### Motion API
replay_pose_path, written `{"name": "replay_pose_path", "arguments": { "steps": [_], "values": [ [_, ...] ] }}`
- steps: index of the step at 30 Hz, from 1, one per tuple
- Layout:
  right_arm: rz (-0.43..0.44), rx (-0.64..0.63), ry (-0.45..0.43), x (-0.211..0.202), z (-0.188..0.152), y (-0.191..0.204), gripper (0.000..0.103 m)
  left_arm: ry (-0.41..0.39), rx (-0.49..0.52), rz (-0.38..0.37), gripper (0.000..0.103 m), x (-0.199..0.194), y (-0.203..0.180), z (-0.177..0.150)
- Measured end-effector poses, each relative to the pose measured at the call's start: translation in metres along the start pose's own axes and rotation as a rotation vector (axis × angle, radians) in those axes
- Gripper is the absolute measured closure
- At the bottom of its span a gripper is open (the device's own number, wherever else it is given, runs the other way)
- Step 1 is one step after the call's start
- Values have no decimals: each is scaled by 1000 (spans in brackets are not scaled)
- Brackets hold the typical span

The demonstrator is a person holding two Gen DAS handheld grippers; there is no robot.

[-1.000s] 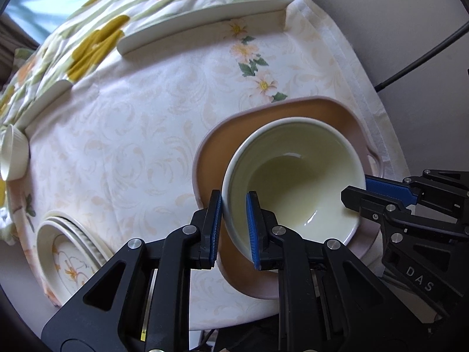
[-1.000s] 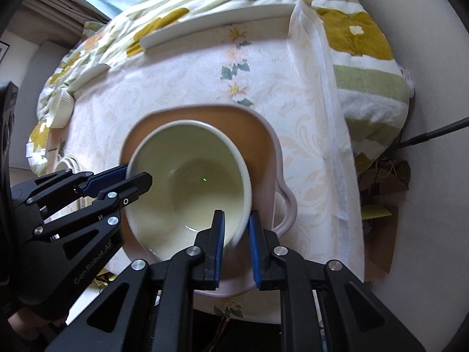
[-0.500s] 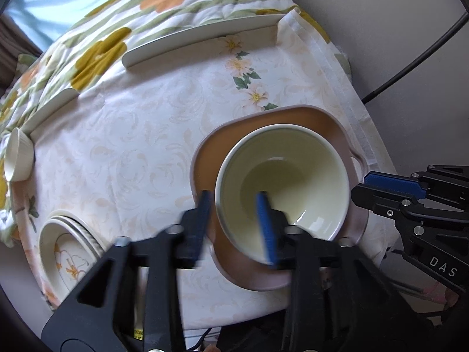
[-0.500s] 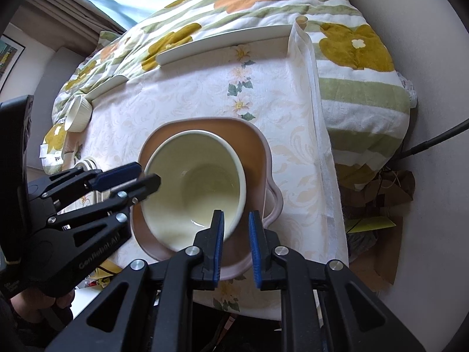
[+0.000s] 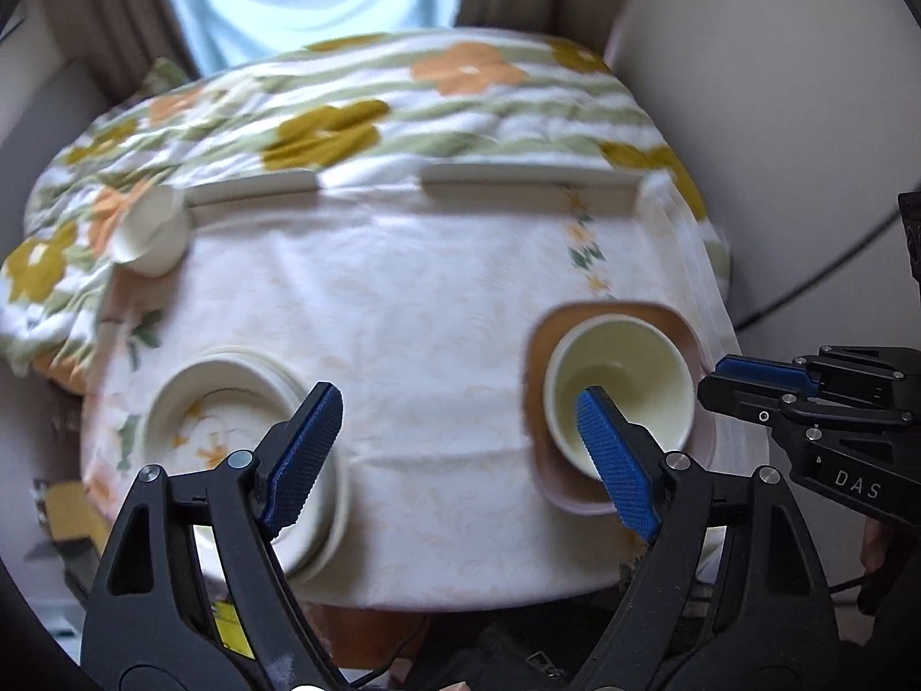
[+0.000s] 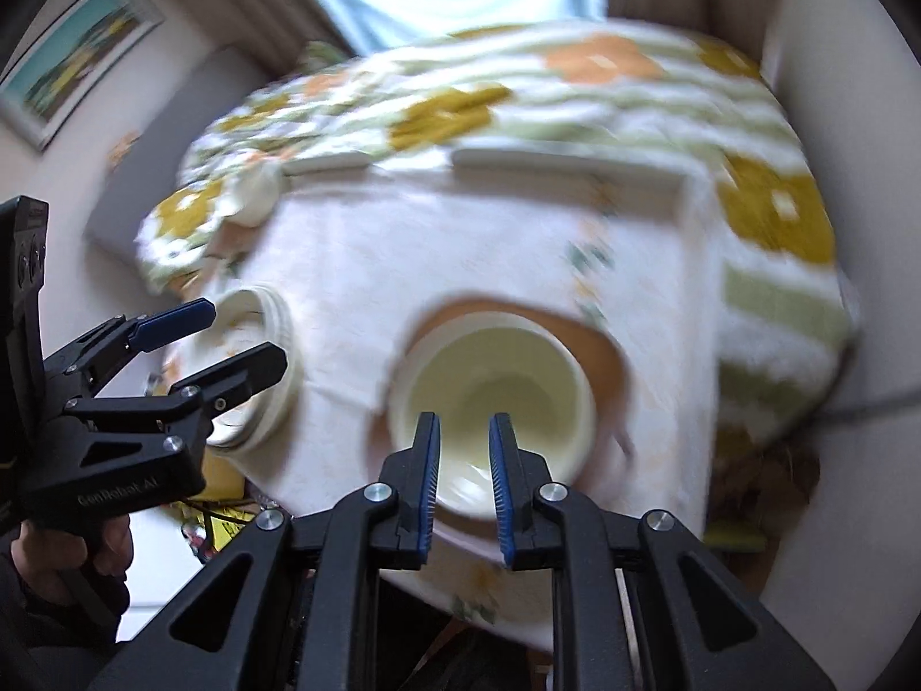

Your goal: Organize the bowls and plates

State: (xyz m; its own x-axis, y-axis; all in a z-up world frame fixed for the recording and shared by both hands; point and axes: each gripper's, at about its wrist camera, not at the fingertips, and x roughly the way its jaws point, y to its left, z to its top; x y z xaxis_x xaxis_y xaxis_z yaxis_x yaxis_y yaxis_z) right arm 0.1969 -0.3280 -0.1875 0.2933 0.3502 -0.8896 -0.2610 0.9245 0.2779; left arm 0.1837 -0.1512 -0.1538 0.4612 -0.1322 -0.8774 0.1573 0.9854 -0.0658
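Observation:
A cream bowl sits in a brown handled dish at the table's near right; it also shows in the right wrist view on the dish. A stack of floral plates sits near left, also in the right wrist view. A small white bowl lies tipped at the far left edge. My left gripper is wide open, above the table between plates and bowl. My right gripper hangs over the bowl's near rim, jaws narrowly apart, holding nothing.
The table has a white floral cloth over a flowered blanket. Two flat white plates lie along the far edge. A wall and cable are at the right, curtains behind.
Both grippers have pulled up and back from the cream bowl. The left gripper let go of the bowl's rim and opened wide. The right gripper's jaws parted slightly.

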Motion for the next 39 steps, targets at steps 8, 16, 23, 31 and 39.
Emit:
{"name": "replay_pose_path", "arguments": {
  "steps": [8, 16, 23, 31, 39],
  "values": [
    [100, -195, -117, 4, 63, 71, 3, -162, -228, 197, 5, -45, 93, 6],
    [162, -366, -112, 49, 142, 156, 3, -141, -386, 214, 5, -30, 207, 19],
    [174, -360, -92, 112, 211, 202, 3, -133, -536, 188, 5, 7, 302, 38],
    [247, -222, 82, 236, 270, 218, 14, -46, -632, 75, 41, 103, 374, 66],
    [292, -137, 183, 318, 277, 229, 48, 19, -651, 25, 70, 173, 405, 77]
  ]
}}
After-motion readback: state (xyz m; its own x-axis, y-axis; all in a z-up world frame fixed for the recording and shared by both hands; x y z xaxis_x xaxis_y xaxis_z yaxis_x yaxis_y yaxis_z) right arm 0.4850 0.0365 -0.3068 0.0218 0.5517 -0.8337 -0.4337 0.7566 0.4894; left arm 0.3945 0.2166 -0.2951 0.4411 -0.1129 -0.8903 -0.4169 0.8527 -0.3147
